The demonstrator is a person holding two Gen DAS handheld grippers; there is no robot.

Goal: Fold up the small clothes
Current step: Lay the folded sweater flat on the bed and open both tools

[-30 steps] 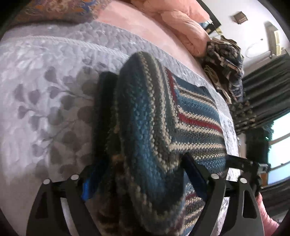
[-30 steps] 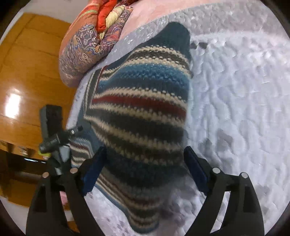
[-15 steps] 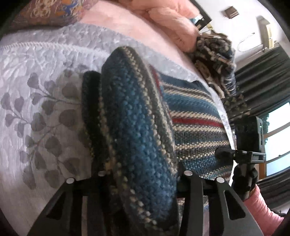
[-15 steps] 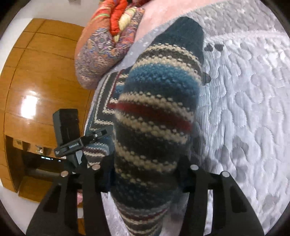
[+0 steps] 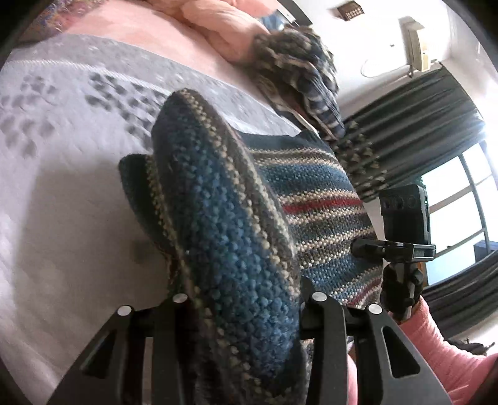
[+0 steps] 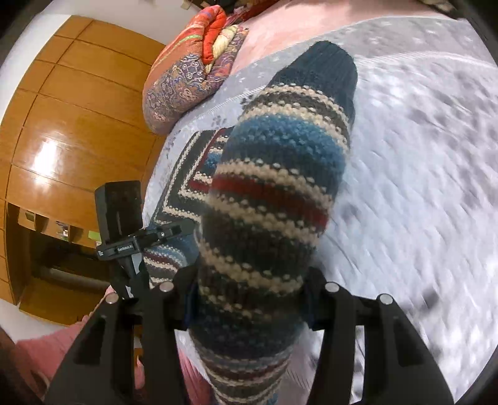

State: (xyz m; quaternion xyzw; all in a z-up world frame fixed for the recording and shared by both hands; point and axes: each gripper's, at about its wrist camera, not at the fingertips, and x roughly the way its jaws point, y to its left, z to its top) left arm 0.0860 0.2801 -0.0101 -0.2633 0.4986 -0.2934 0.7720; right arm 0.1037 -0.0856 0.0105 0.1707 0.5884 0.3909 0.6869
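A knitted striped sweater (image 5: 311, 199) in blue, cream, grey and red lies on a grey quilted bedspread (image 5: 62, 174). My left gripper (image 5: 242, 299) is shut on a bunched fold of the sweater, lifted off the bed. My right gripper (image 6: 252, 286) is shut on a striped sleeve or edge of the sweater (image 6: 280, 187), which arches up from the jaws toward the bed. Each gripper shows in the other's view: the right gripper (image 5: 401, 249) at the sweater's right side, the left gripper (image 6: 124, 236) at its left side. Pink sleeves show behind both.
A pile of dark plaid cloth (image 5: 298, 62) and pink bedding (image 5: 218, 25) lie at the far end of the bed. An orange patterned quilt (image 6: 193, 68) sits by a wooden wardrobe (image 6: 56, 131). Dark curtains (image 5: 420, 124) and a window (image 5: 457, 199) are on the right.
Both grippers closed from open onto the sweater's edges a second ago. Since then they have lifted the held folds up off the bedspread, and the views are blurred from motion.
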